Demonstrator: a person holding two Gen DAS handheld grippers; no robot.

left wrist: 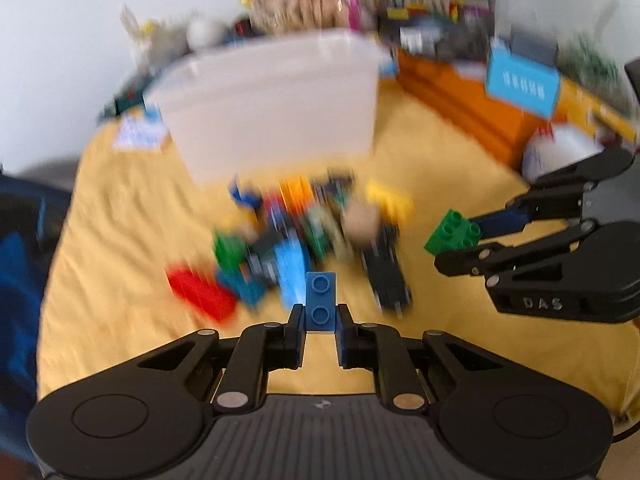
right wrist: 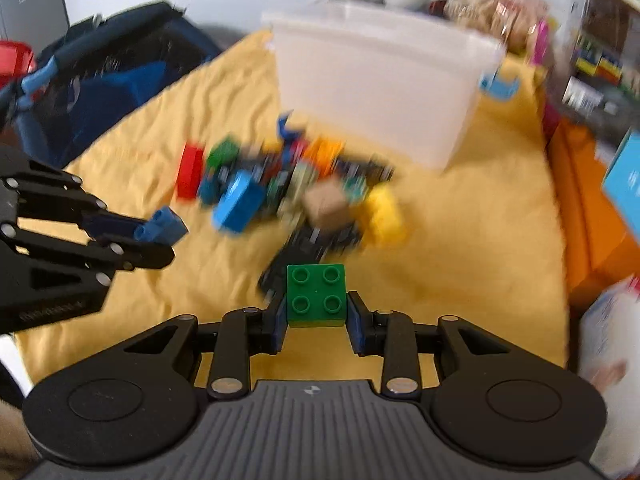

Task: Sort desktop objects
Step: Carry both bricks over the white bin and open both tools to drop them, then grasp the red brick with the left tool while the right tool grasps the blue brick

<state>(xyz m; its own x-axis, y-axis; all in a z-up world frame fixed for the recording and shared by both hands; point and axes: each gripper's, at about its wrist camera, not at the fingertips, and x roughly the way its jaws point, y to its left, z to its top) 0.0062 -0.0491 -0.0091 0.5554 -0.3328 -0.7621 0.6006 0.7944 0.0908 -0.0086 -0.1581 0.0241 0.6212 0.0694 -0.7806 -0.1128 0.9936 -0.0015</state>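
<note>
My left gripper (left wrist: 320,314) is shut on a narrow blue two-stud brick (left wrist: 320,300), held above the yellow cloth. My right gripper (right wrist: 317,312) is shut on a green four-stud brick (right wrist: 316,294). Each gripper shows in the other's view: the right gripper (left wrist: 460,240) with the green brick (left wrist: 454,234) at the right, the left gripper (right wrist: 160,236) with the blue brick (right wrist: 164,226) at the left. A blurred pile of coloured bricks (left wrist: 296,240) (right wrist: 288,196) lies on the cloth ahead of both. Behind it stands a translucent white bin (left wrist: 276,96) (right wrist: 380,84).
A yellow cloth (left wrist: 120,240) covers the table. An orange box (left wrist: 460,96) and a light blue card (left wrist: 520,84) sit at the back right, a white bag (right wrist: 608,360) at the right edge. A dark blue bag (right wrist: 100,80) lies left. Clutter lines the back wall.
</note>
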